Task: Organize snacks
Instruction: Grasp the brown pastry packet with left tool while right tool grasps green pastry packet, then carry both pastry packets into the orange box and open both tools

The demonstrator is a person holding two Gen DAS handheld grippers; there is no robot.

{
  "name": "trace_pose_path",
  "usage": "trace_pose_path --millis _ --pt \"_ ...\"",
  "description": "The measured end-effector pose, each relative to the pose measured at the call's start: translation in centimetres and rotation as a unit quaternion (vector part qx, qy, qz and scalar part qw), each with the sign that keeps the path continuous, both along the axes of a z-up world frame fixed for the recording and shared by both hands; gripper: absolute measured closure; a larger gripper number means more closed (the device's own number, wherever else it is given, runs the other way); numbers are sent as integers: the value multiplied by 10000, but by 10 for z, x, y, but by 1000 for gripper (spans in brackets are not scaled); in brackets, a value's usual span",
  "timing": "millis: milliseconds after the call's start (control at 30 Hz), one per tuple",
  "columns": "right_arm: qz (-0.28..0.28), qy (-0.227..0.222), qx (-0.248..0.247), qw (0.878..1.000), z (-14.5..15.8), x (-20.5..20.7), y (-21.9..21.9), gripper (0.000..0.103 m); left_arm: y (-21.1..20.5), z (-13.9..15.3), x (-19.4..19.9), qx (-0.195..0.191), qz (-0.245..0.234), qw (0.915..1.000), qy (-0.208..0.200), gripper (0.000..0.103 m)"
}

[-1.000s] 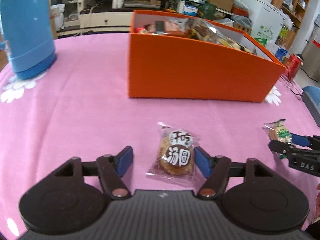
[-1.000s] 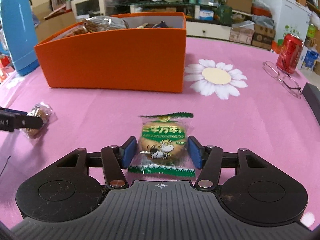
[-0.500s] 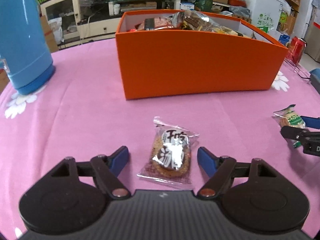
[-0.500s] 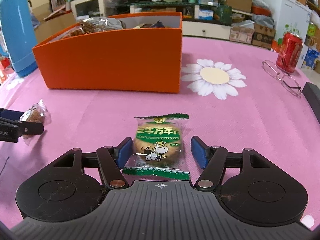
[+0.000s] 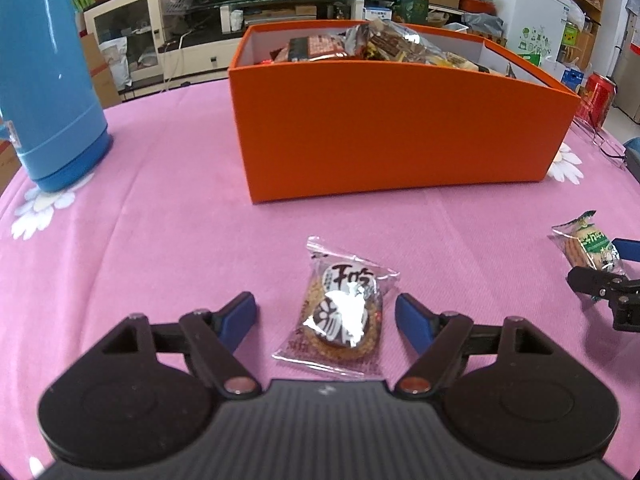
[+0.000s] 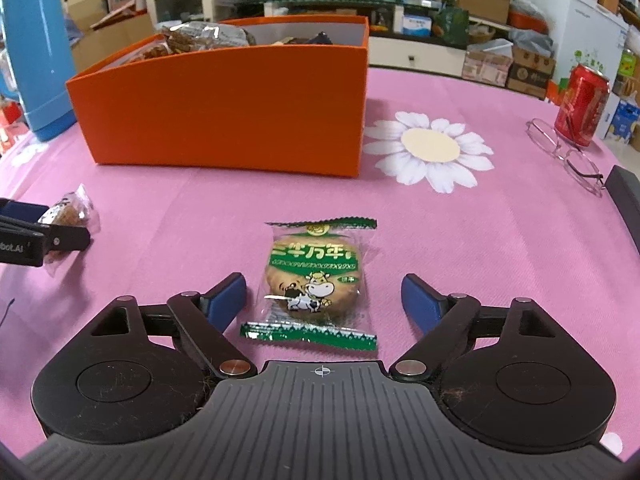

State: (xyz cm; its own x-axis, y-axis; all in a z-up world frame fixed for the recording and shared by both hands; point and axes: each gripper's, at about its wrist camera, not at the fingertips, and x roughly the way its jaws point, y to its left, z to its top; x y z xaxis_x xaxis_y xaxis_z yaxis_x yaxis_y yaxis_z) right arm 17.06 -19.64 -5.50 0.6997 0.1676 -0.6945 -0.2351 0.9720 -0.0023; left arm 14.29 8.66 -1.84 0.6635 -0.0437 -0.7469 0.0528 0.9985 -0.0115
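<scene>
On pink cloth (image 5: 160,248) — crinkly round-biscuit packets (image 5: 340,316).

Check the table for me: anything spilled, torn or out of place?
Nothing spilled or torn. Two wrapped snacks lie loose on the pink cloth outside the orange box: a brown-label cookie between the left gripper's open fingers, a green-label cookie between the right gripper's opening fingers. Neither is gripped.

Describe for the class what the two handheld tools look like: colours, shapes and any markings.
Each tool, left and right, has a black ribbed body, two rounded black side housings, angled black linkage arms with metal pivot pins, and blue fingertip pads. The right tool's body bears a small white crosshair mark. White lettering shows on the left tool's side.
</scene>
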Motion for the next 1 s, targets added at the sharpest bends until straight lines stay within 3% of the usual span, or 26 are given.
trace_pose_path --millis 67,100,133,167,200,367,500,600,733,833,900,933,1000 --pt "2 -22 4 10000 -1 -2 -1 30 0 0 0 12 -4 10000 -14 28" --pt "6 -29 -3 10000 -1 -2 -1 32 -1 0 -1 -31 -46 10000 -48 36" --pt "13 -61 4 10000 -1 -3 -1 38 -1 2 -1 -69 -115 9998 -118 63" --pt "92 -126 22 9999 0 -5 1 66 -3 4 -1 -72 -205 9997 -118 69" --pt "172 -168 29 9997 2 -6 2 72 -3 5 0 -105 -203 9997 -87 70" --pt "246 -39 517 9984 12 -14 1 72 -6 18 -10 -170 -111 9998 -61 70" --pt "292 -478 799 9952 45 -31 -1 72 -3 56 -20 -414 -102 9978 -501 70" --pt "352 -925 1114 9888 80 -31 -2 72 -2 88 0 -459 -46 9954 -839 70" --pt "418 -1445 1000 9836 123 21 15 72 -8 119 63 -512 87 9926 -1101 70" --pt "454 -1515 907 9832 136 74 33 72 -10 126 109 -518 247 9914 -1172 67" --pt "494 -1298 865 9865 132 110 45 68 -9 124 131 -500 357 9921 -1094 53" --pt "485 -1138 923 9880 127 125 47 67 -7 124 135 -542 413 9921 -1050 39" --pt "424 -1048 1184 9865 126 133 43 66 0 126 121 -706 286 9896 -1224 38"
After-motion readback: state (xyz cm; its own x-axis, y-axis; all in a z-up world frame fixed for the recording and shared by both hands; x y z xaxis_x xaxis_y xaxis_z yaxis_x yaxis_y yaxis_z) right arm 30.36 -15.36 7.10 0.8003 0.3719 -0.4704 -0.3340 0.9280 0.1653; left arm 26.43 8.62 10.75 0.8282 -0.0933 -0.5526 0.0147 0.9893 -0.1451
